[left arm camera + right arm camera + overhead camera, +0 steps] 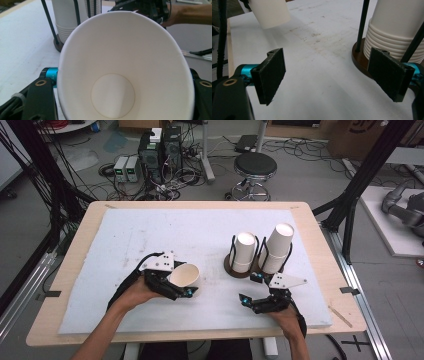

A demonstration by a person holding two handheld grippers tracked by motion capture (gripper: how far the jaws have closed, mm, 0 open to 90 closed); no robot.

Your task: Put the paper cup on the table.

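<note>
While the left hand-held gripper point(182, 287) clamps a paper cup point(185, 275) between its jaws, the right hand-held gripper point(252, 287) stands wide open, holding nothing. Just ahead of the right one, two cup stacks point(245, 251) stand in a rack on the surface point(150, 235).

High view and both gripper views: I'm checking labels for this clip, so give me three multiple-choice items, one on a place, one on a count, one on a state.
1. Where is the single cup?
A. In the left gripper
B. On the stool
C. In a holder

2. How many cup stacks stand in holders?
A. One
B. Two
C. Four

3. How is the right gripper?
A. Shut on a cup
B. Open, holding nothing
C. Shut on a holder rod

Answers: 1 A, its jaws flank the cup; 2 B, left stack and right stack; 3 B, its pads stand apart over bare table.
</note>
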